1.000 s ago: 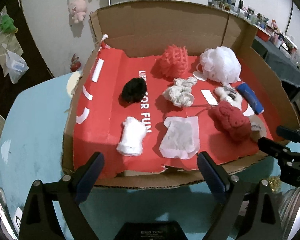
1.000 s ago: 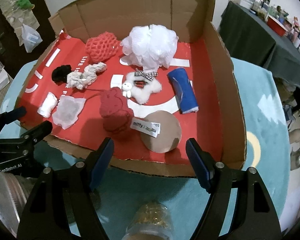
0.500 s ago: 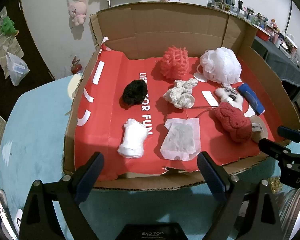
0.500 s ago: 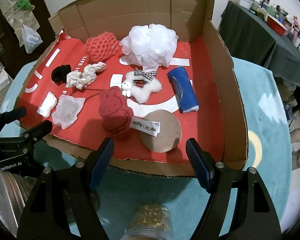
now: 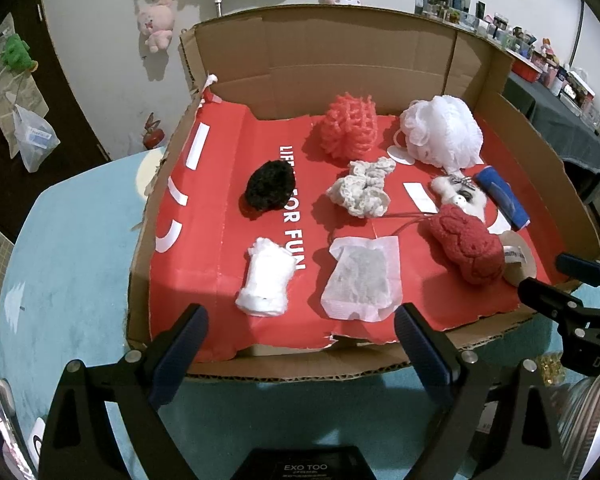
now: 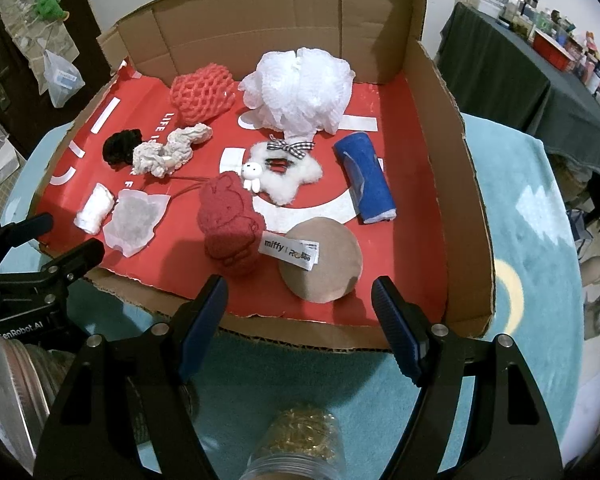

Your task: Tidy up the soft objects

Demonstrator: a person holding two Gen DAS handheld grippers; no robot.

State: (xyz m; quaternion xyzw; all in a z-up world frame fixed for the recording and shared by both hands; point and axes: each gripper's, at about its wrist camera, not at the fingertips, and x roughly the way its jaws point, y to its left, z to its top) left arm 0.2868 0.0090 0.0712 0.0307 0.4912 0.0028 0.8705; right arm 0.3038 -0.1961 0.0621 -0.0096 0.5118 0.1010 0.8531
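Box: an open cardboard box with a red printed floor is lying on the bench, which is wearing a light blue cover.
Back row: a coral net sponge and a white mesh pouf are sitting near the back wall, side by side.
Middle row: a black scrunchie is lying just beside a cream scrunchie; a white fluffy hair clip with a checked bow is lying near a rolled blue cloth.
Front row: a white rolled cloth, a flat white sachet, a red plush rabbit and a round brown pad are lying near the front edge.
Jar: a clear jar of golden bits is standing outside the box, under the right tongs.
Left tongs: released, grasping nothing, hanging before the front edge.
Right tongs: released too, nothing between the fingers.
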